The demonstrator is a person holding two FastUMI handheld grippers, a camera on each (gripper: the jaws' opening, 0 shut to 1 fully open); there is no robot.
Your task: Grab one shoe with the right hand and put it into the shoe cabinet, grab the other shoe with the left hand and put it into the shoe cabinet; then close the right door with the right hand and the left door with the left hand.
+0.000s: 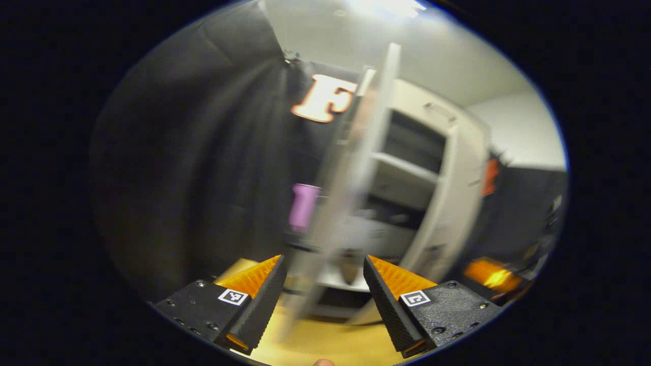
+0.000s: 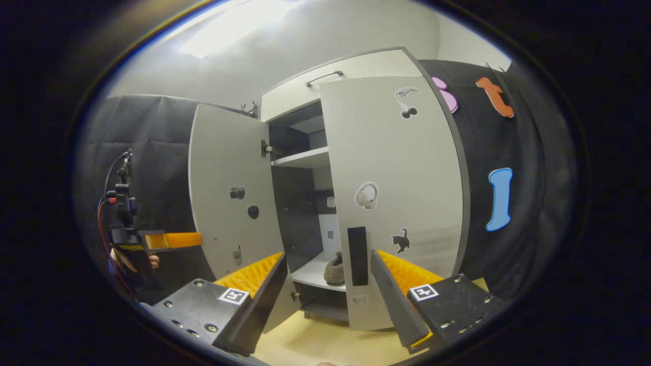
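Note:
The white shoe cabinet (image 2: 356, 68) stands ahead on the wooden floor. Its left door (image 2: 229, 193) is swung wide open, and its right door (image 2: 402, 168) is nearly closed, with a black handle (image 2: 357, 254). A brown shoe (image 2: 334, 269) sits on the low shelf inside. My right gripper (image 2: 326, 262) is open, short of the right door. My left gripper (image 2: 178, 240) is held by a hand at the far left, beside the open door. In the blurred left gripper view, the left gripper (image 1: 323, 264) is open and the left door (image 1: 356, 168) stands edge-on ahead of it.
Black cloth walls stand on both sides of the cabinet. An upper shelf (image 2: 305, 157) shows through the gap between the doors. Several small stickers are on both doors. Yellow wooden floor (image 2: 315, 340) lies in front of the cabinet.

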